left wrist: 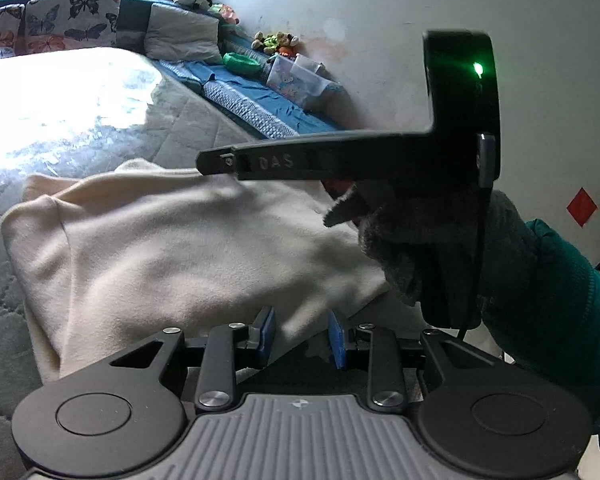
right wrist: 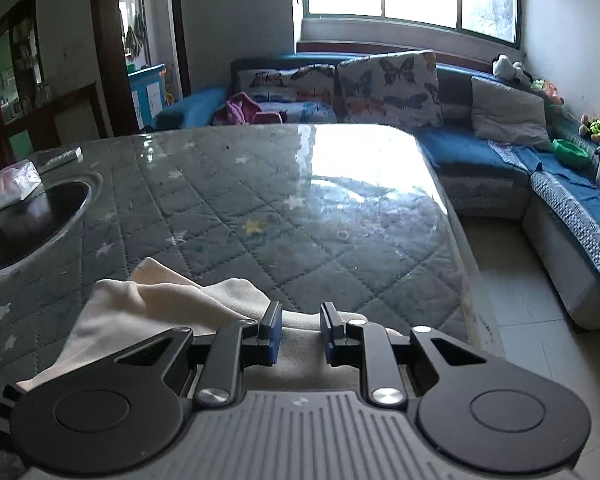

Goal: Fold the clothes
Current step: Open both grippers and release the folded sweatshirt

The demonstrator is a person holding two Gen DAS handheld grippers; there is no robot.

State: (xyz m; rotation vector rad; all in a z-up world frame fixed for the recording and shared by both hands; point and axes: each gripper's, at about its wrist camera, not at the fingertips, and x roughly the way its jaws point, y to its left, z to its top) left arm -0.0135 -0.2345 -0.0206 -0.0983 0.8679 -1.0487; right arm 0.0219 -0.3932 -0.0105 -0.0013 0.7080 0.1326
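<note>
Left wrist view: cream garment (left wrist: 188, 240) lies on the quilted bench (left wrist: 100, 128); I see both tongs narrow, apparently empty (cloth beneath them). Dragging could undo the fold.

"DAS" on right gripper (left wrist: 216, 162)

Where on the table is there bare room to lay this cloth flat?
The quilted table is bare from the cream cloth to its far edge by the sofa. Crowded only at the left: a round black hole and a tissue pack.
</note>
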